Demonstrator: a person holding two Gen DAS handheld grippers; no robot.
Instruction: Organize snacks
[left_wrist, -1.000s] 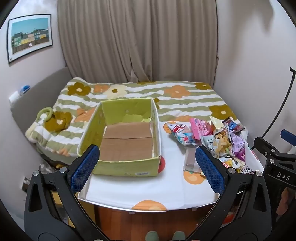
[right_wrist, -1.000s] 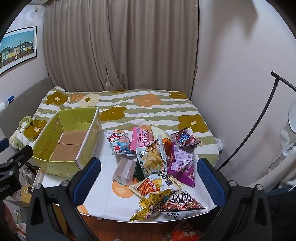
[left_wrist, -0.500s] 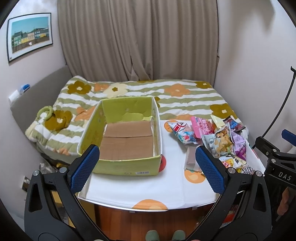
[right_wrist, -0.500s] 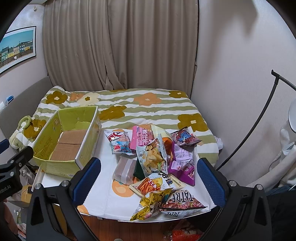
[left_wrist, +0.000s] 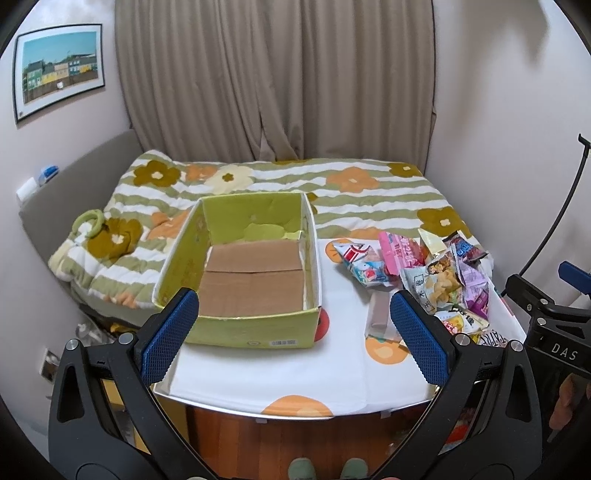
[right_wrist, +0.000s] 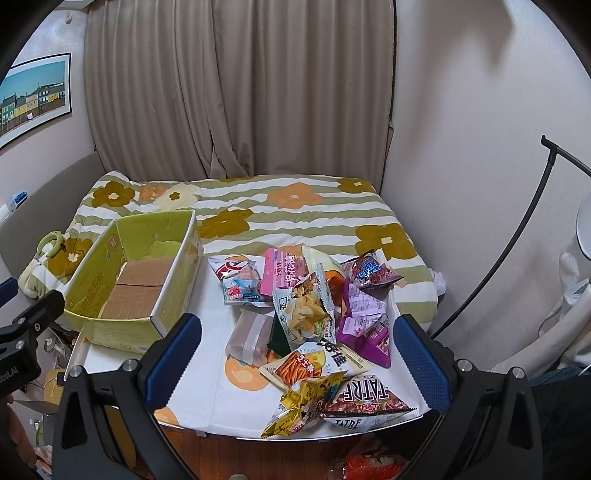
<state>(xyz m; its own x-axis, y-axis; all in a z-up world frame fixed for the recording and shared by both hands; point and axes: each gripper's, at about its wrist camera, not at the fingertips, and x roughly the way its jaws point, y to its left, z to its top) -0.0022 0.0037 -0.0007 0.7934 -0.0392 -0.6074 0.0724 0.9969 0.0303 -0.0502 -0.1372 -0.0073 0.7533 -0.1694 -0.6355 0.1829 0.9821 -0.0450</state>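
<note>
A green cardboard box (left_wrist: 243, 332) (right_wrist: 94, 295) stands open and empty on the left of a small table covered by a white cloth with orange dots (left_wrist: 258, 373) (right_wrist: 207, 391). A pile of snack bags (right_wrist: 314, 314) (left_wrist: 432, 277) lies on the right of the table, with a clear plastic pack (right_wrist: 249, 334) beside it. My left gripper (left_wrist: 291, 334) is open and empty, held back from the table's front edge facing the box. My right gripper (right_wrist: 295, 360) is open and empty, above the front edge near the pile.
A bed with a striped floral blanket (left_wrist: 332, 184) lies right behind the table. Curtains (right_wrist: 240, 92) and walls close the back and right. A black lamp stand (right_wrist: 517, 229) curves at the right. Wooden floor (left_wrist: 288, 432) shows below the table's front edge.
Both views have shifted slightly, so the table and box sit a little differently in frame. Nothing on the table has moved and both grippers stay open.
</note>
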